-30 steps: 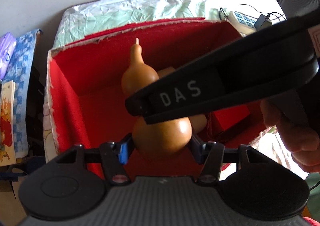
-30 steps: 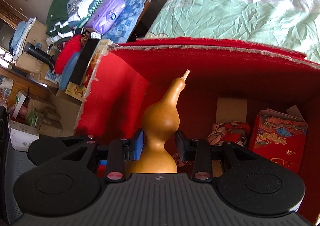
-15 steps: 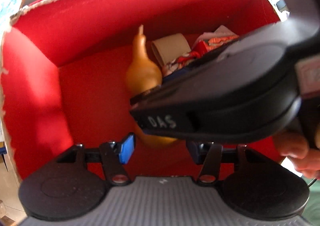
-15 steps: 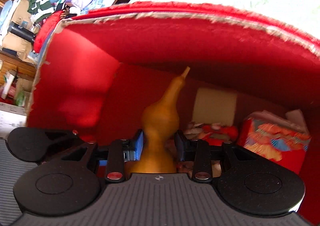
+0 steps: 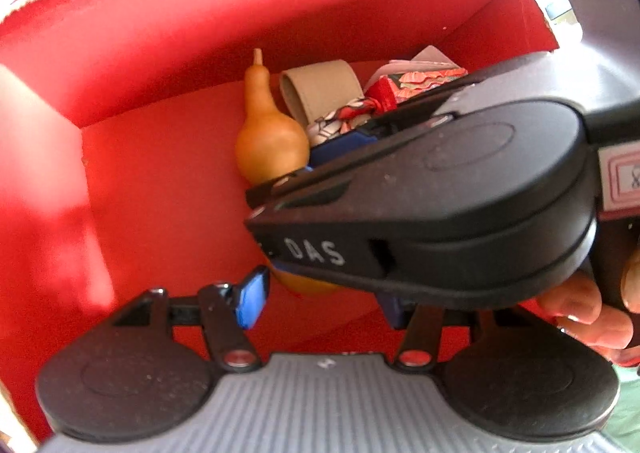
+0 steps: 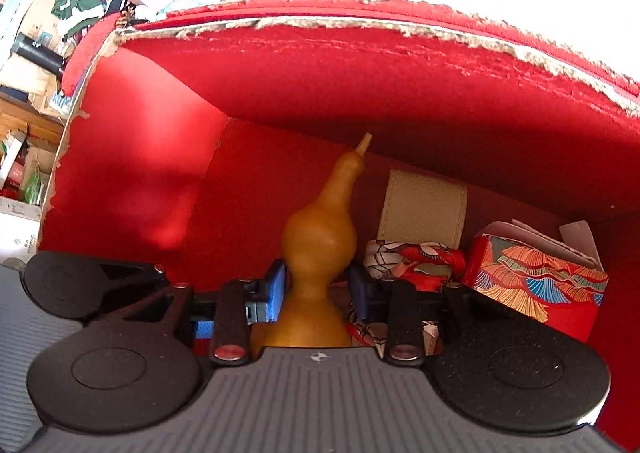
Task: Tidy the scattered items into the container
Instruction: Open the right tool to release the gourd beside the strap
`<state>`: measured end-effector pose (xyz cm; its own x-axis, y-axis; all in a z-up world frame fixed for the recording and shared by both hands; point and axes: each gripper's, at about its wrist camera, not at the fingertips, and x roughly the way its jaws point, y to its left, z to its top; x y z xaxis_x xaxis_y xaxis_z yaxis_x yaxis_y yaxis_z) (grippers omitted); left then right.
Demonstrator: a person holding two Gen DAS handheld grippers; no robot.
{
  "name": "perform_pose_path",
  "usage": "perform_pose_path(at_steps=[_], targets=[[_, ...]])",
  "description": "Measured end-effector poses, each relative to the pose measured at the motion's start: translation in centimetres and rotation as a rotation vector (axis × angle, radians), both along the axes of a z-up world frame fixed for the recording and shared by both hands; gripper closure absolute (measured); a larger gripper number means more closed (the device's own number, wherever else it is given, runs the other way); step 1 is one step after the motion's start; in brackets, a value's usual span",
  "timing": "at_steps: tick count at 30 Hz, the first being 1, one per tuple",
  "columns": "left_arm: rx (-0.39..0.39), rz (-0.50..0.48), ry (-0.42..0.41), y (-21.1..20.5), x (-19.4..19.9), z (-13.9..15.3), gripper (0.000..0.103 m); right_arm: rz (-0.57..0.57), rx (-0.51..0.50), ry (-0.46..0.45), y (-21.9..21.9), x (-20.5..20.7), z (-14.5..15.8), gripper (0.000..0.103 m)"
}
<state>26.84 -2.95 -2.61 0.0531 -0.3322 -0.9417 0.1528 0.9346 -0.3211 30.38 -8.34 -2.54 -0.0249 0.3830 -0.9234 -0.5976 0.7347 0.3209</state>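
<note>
Two grippers held one gourd [image 6: 318,237] low inside the red box [image 6: 360,65], beside a beige roll [image 6: 424,205] and a patterned packet [image 6: 536,285]. The right gripper [image 6: 318,293] was closing on its waist; the left gripper [image 5: 320,299] straddled its base, contact hidden. Placing looked nearly done; next, set it down and release

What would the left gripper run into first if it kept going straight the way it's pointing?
Most likely the gourd: its lower bulb sits right between and ahead of the left gripper, under the right gripper crossing above. Beyond it lies the red box floor, though depth is hard to judge.
</note>
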Motion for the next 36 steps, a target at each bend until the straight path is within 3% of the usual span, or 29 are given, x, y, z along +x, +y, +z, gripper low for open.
perform_pose_path(at_steps=[8,12,16,18,23,31,36], targets=[[-0.050,0.026,0.027,0.5,-0.1,-0.4,0.043,0.026,-0.016,-0.036,0.8,-0.4,0.0,0.068],[-0.055,0.019,0.009,0.5,-0.4,0.0,0.037,0.015,-0.005,-0.046,0.4,-0.6,0.4,0.066],[-0.071,0.031,0.022,0.8,-0.5,-0.1,0.035,-0.023,0.067,-0.066,-0.8,-0.4,2.2,0.050],[-0.075,0.031,0.026,0.8,-0.6,0.0,0.035,-0.036,0.083,-0.092,-1.3,-0.4,2.9,0.053],[-0.065,0.020,0.019,0.7,-0.8,0.2,0.034,-0.084,0.143,-0.070,-2.2,-0.2,3.1,0.076],[-0.079,0.021,0.011,0.9,-1.4,0.5,0.033,-0.077,0.186,0.091,-1.4,0.4,1.5,0.076],[-0.090,0.026,-0.025,1.7,-2.1,1.5,0.024,-0.110,0.163,0.089,-1.3,0.2,1.2,0.082]])
